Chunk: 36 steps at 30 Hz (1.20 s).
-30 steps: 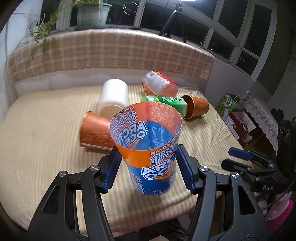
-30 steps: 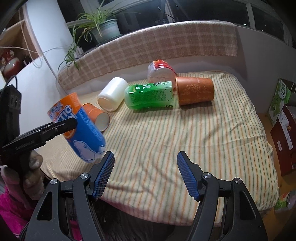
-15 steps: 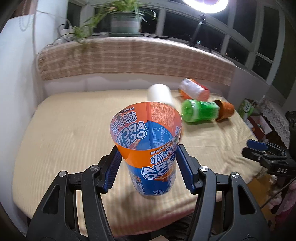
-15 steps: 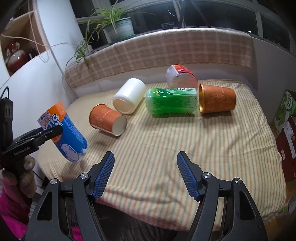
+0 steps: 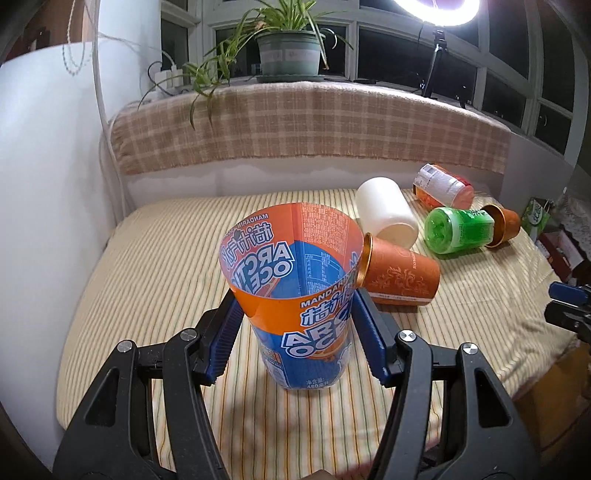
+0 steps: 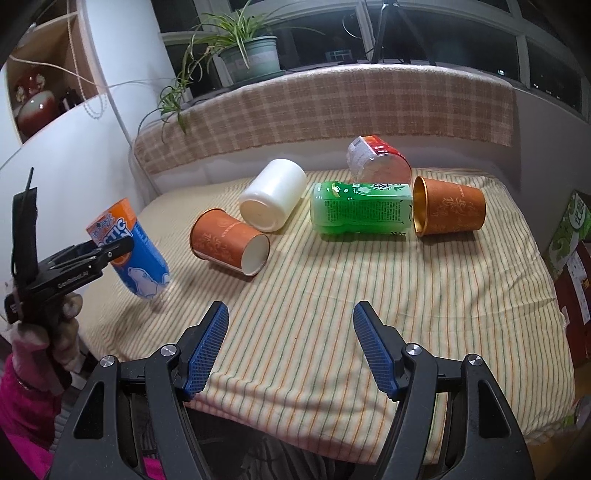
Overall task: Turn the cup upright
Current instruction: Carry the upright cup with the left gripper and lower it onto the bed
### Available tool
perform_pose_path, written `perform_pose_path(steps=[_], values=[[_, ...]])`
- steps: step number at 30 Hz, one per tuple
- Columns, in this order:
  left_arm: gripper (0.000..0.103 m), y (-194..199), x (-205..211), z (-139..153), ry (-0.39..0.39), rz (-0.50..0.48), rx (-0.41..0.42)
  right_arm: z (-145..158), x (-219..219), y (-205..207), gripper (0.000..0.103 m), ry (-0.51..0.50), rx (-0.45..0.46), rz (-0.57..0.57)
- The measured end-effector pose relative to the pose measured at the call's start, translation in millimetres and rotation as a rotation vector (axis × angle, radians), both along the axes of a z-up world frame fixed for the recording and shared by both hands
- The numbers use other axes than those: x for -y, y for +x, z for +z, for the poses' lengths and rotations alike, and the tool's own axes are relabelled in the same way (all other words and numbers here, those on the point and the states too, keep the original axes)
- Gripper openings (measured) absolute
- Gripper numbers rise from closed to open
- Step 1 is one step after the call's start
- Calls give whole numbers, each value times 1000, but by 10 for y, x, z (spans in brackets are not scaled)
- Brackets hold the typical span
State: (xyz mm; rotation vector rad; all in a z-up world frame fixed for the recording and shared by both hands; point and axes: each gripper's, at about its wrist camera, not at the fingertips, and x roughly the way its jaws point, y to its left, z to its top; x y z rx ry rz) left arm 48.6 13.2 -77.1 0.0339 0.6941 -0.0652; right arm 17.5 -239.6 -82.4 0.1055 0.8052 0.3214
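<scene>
Left wrist view shows the left hand-held gripper (image 5: 297, 341) clamping the cup (image 5: 295, 291) mouth-up, slightly tilted, just above the bed (image 5: 147, 266), unreleased; right hand-held gripper (image 6: 290, 347) open.

Ring light (image 5: 436, 9) glares above dark windows (image 5: 384, 55).

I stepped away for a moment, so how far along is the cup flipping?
Done: none stands on the striped cloth yet. In hand: the left gripper holds the blue-and-orange cup, mouth up, slightly tilted, just above the cloth. Left: set it down; five others lie sideways, including the white cup. The right gripper is open.
</scene>
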Motion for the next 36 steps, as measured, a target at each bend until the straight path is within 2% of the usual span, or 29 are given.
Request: perform_pose_path(steps=[3,19,36], values=[[61,32,58,-15,20,-1,13,-1,32,-9,70,4,1,-13],[61,74,237,-165,18,-43,-11,11,63,-23,70,-2,3,-32],[63,65,212,-174,-43,-72,-22,39,23,-8,70,-5,8,-29]])
